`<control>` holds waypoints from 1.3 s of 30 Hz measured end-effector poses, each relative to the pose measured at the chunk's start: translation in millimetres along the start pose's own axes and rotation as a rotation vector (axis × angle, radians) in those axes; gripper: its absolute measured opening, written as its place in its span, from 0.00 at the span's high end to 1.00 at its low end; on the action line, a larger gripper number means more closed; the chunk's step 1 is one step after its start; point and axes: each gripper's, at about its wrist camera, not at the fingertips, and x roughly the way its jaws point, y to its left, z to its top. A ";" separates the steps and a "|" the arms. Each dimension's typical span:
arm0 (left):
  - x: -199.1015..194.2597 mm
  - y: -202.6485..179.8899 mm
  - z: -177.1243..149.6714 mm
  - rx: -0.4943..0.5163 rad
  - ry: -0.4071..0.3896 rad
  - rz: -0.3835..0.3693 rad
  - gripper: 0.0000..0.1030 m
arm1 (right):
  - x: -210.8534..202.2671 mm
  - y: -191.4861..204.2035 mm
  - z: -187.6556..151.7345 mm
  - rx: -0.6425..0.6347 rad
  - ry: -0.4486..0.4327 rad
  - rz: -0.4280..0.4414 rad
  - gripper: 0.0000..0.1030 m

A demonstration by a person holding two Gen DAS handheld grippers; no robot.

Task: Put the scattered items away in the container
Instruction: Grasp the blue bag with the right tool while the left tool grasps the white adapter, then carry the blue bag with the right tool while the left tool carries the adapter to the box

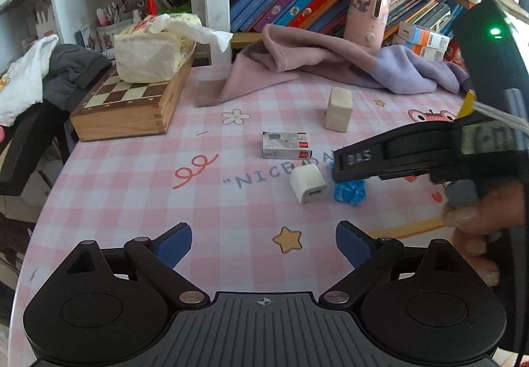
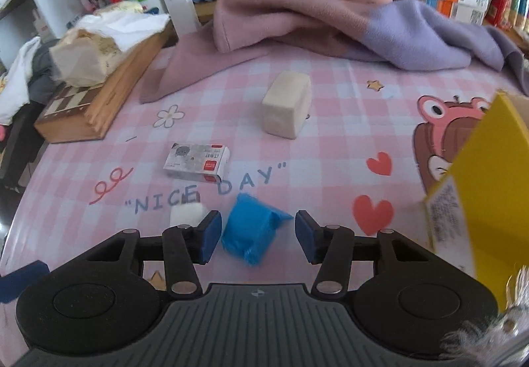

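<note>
I am viewing a table with four loose items near its middle. A wrapped bundle is lying nearest me, between the right gripper's fingers. A charger plug is sitting just left of it. A small flat box is lying behind the plug. An upright block is standing farther back. A carton is standing at the right edge.
</note>
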 end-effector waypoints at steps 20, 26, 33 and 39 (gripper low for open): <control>78.9 -31.8 30.4 0.032 0.041 -0.058 0.70 | -9.0 -32.6 -0.2 0.049 -0.019 -0.074 0.74; 70.3 -24.8 30.8 0.000 0.037 -0.061 0.76 | -17.6 -31.7 -3.4 0.049 -0.034 -0.061 0.74; 39.6 -13.3 27.5 -0.046 -0.001 -0.100 0.76 | -40.1 -28.8 -10.0 0.051 -0.066 -0.039 0.74; 11.5 -11.0 16.2 -0.051 -0.026 -0.109 0.76 | -66.8 -18.1 -22.7 0.031 -0.101 -0.006 0.75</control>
